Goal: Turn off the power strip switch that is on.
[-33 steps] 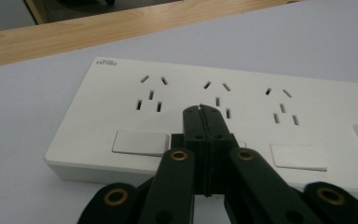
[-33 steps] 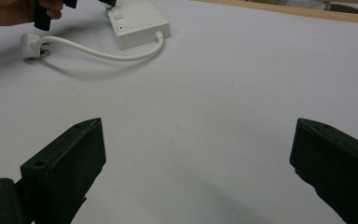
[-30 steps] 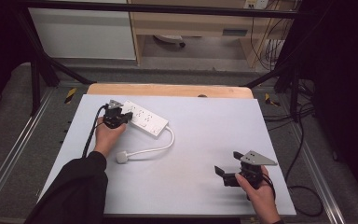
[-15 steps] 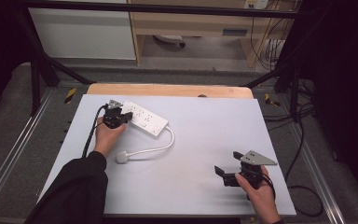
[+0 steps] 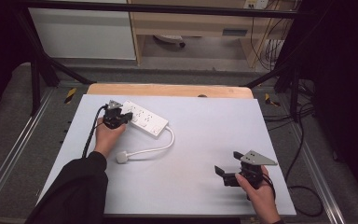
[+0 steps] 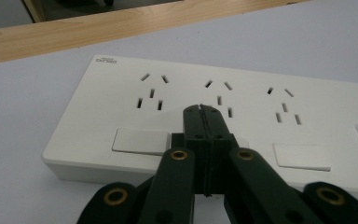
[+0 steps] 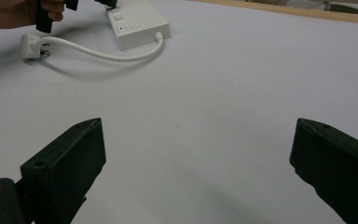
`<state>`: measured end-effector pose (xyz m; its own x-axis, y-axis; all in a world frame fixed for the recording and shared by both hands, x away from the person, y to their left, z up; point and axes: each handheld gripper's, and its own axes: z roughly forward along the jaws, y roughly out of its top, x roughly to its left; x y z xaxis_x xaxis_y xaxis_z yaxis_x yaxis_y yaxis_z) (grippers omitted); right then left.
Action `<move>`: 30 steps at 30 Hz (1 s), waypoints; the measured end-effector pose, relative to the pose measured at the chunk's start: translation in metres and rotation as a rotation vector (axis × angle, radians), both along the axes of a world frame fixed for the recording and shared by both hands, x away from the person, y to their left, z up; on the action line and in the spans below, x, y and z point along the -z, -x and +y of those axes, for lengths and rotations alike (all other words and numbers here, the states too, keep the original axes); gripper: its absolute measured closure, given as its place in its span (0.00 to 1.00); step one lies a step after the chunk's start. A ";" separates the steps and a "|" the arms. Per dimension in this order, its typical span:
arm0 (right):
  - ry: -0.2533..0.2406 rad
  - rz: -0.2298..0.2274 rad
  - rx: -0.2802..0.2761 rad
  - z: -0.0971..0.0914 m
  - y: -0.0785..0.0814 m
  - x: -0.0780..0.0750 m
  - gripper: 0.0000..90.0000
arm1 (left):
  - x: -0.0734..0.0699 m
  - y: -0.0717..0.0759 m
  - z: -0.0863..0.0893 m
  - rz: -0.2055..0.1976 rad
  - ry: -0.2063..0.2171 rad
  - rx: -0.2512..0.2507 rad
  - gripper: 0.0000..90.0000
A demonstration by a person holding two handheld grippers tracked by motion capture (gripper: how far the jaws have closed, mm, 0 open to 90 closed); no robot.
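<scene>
1. Nothing is seen to have moved since the earlier frames: both hands, both tongs and the power strip are found where they were a second ago.
2. A table [image 5: 205, 154] is covered by a smooth, matt, pale grey sheet with a bare strip of light wood left along its far edge.
3. A power strip [image 5: 144, 120] of glossy white plastic, flat and rectangular with rounded corners, lies on the far left part of the table, slanted to its edges. Rows of slotted sockets and flat rectangular switches are seen on its top in the left gripper view.
4. A round white cord [image 5: 161, 145] is curved from the strip's nearer end back toward the person and ends in a blocky white plug [image 5: 122, 157] lying on the sheet.
5. The left gripper [image 5: 120, 117], of matt black plastic, is held over the strip's far left end; its jaws are pressed together with nothing between them, their tips over the top face between the sockets and the switches [image 6: 203, 112].
6. The right gripper [image 5: 229, 171], black with a grey three-cornered plate, is held low over the near right part of the table, well apart from the strip, with its jaws spread wide over bare sheet.
</scene>
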<state>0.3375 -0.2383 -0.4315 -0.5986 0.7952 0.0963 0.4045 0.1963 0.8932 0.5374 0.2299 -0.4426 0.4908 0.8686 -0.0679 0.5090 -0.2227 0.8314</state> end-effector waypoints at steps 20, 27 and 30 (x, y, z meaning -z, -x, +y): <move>0.002 -0.003 0.000 -0.001 -0.001 0.000 0.04 | -0.010 0.006 -0.005 -0.034 0.009 0.016 1.00; 0.003 -0.001 0.001 0.001 0.000 0.000 0.04 | -0.016 0.008 -0.003 -0.038 0.018 0.013 1.00; 0.004 0.000 0.003 0.001 0.000 0.000 0.04 | -0.018 0.010 -0.003 -0.042 0.020 0.017 1.00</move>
